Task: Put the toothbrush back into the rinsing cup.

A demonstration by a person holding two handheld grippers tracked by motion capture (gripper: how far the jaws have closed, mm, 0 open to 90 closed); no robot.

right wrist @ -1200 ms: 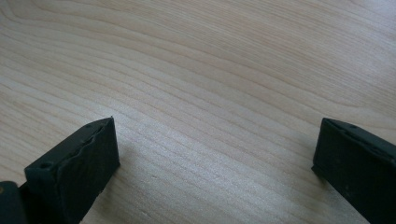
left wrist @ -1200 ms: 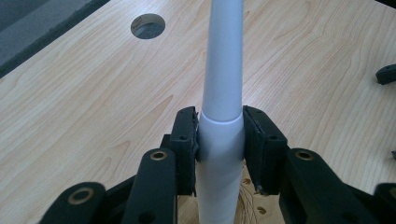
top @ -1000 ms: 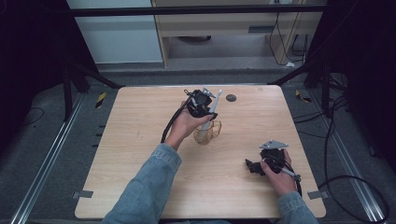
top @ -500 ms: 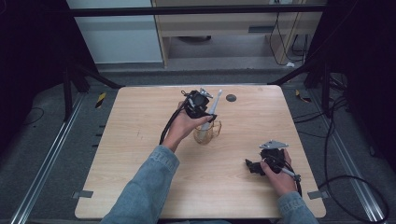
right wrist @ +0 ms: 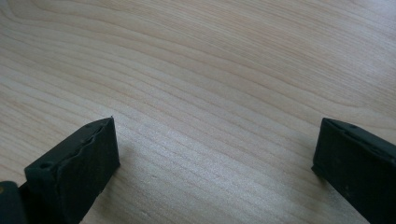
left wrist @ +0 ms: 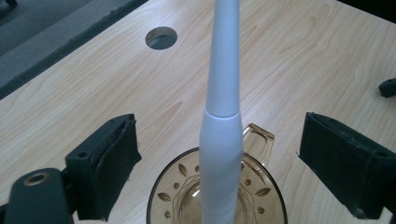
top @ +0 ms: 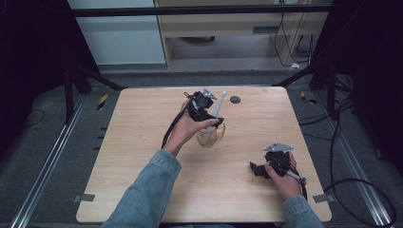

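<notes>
My left claw (left wrist: 219, 163) has just been opening and stands wide around the white toothbrush (left wrist: 223, 93) standing in the amber glass mug (left wrist: 254, 186) mid-counter (top: 142, 123), so withdrawing crookedly risks 1 pad (left wrist: 109, 158) tipping both.

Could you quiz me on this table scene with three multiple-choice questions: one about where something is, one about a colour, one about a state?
1. Where does the white toothbrush stand?
A. flat on the table
B. in the amber glass cup
C. in the right gripper

2. What colour is the cup?
A. amber
B. blue
C. black

3. How do the jaws of the left gripper stand?
A. pressed on the toothbrush
B. shut on the cup's handle
C. apart, clear of the toothbrush

Answers: 1 B, its lower end sits inside the cup's rim. 2 A, the glass shows brownish yellow. 3 C, gaps show on both sides of the handle; the jaws have just been opening.
</notes>
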